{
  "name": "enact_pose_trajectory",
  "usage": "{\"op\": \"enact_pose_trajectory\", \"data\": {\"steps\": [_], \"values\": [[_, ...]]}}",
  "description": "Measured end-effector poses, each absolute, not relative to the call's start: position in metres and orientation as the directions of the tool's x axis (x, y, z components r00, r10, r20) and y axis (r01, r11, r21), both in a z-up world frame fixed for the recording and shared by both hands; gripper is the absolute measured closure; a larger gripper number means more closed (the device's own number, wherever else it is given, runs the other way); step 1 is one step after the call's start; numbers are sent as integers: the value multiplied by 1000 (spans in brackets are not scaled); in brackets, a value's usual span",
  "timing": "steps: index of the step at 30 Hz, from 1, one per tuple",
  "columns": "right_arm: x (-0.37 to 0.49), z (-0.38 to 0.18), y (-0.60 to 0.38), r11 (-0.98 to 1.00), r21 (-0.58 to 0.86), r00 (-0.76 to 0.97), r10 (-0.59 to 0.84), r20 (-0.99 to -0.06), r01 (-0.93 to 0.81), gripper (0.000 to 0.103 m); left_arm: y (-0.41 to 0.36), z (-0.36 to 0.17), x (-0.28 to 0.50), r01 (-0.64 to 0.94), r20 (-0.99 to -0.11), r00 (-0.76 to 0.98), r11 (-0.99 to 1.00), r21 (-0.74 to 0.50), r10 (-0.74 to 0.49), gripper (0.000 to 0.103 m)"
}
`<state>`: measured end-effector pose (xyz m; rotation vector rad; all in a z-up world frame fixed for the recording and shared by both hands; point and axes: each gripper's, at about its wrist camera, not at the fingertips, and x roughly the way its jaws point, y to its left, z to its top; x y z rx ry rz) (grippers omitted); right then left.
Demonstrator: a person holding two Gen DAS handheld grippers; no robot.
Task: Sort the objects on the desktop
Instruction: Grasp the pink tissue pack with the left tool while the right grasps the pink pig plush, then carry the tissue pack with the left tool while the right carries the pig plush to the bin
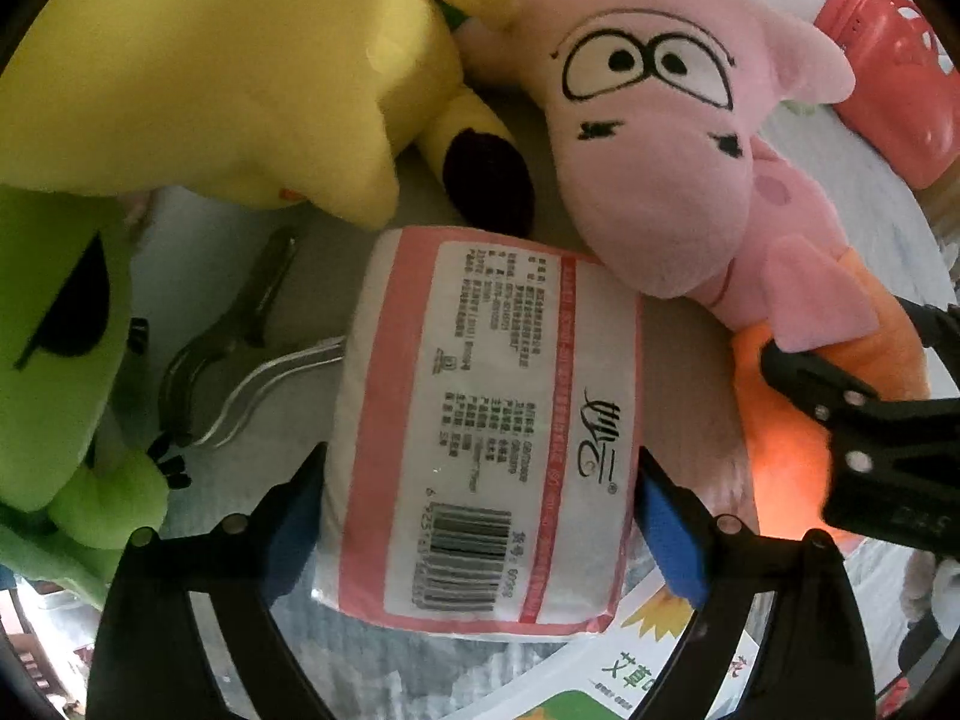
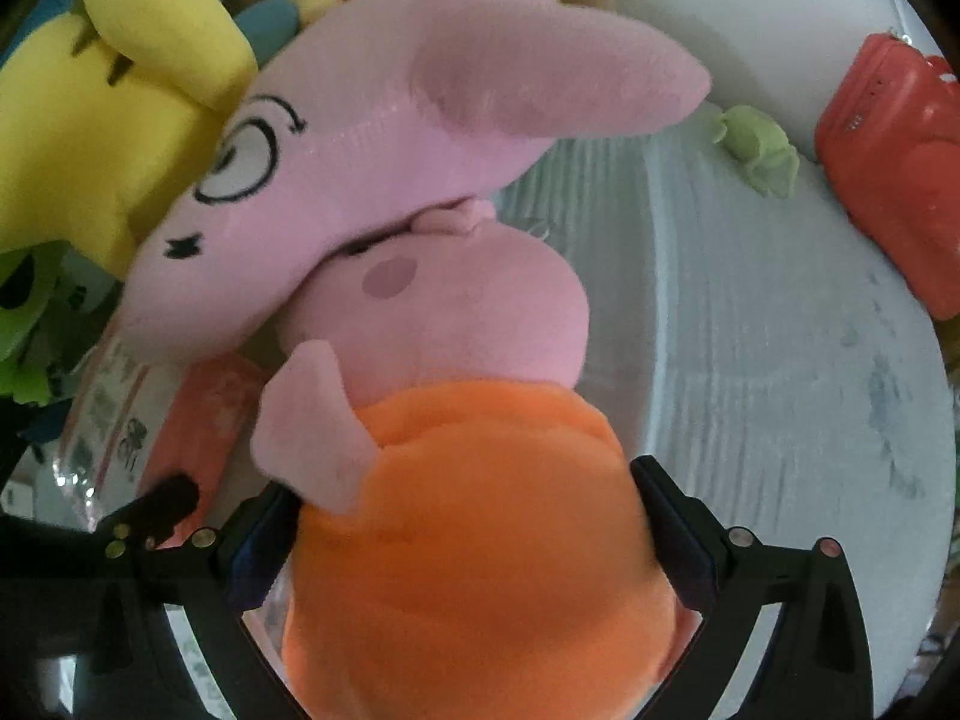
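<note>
**Two grabs lining up at once on the sorting bench**

Both hand-held grippers are on the pick-up step as I read it, each lined up on its own item and neither lifted yet.

Left hand-held gripper (image 1: 480,516) is spread wide around the tissue pack (image 1: 480,438), which lies flat in the lower middle of the left wrist view. Blue pads (image 1: 297,531) sit just beside its long edges; the left one looks about touching, the right one is close, but I wouldn't call it a pinch. The pack's far end is tucked against the pink pig plush (image 1: 660,138) and the yellow plush (image 1: 228,72) at the top, with metal tongs (image 1: 264,384) poking out on its left.

Right hand-held gripper (image 2: 468,546) straddles the pig's orange dress (image 2: 474,540) at the bottom centre of its view. The fabric fills the gap, but it's blurry, so I can't tell whether it's actually squeezed.

Next move, my guess: close the left on the pack, then lift straight up so it doesn't drag the pig's snout. The right needs a firm squeeze, since soft plush may slip. A red plastic case (image 2: 900,168) sits at far right, well apart.
</note>
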<state>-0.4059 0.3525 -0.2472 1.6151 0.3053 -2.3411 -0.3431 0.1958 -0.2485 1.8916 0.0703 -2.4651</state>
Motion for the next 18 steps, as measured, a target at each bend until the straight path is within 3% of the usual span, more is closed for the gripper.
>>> {"op": "enact_pose_trajectory", "data": {"steps": [6, 7, 9, 18], "values": [[-408, -260, 355, -936, -7, -321, -113, -940, 352, 0, 195, -245, -334, 68, -967, -255, -997, -35, 16, 13], [-405, -259, 354, -936, -11, -320, -109, -941, 352, 4, 195, -243, -331, 68, -967, -254, -997, -39, 20, 13], [-397, -251, 355, -936, -9, -327, -114, -938, 351, 11, 196, -235, -321, 64, -964, -263, -997, -45, 27, 13], [-331, -191, 378, -939, 44, -360, -173, -917, 340, 13, 190, -164, -264, 62, -924, -381, -996, -63, 34, 13]]}}
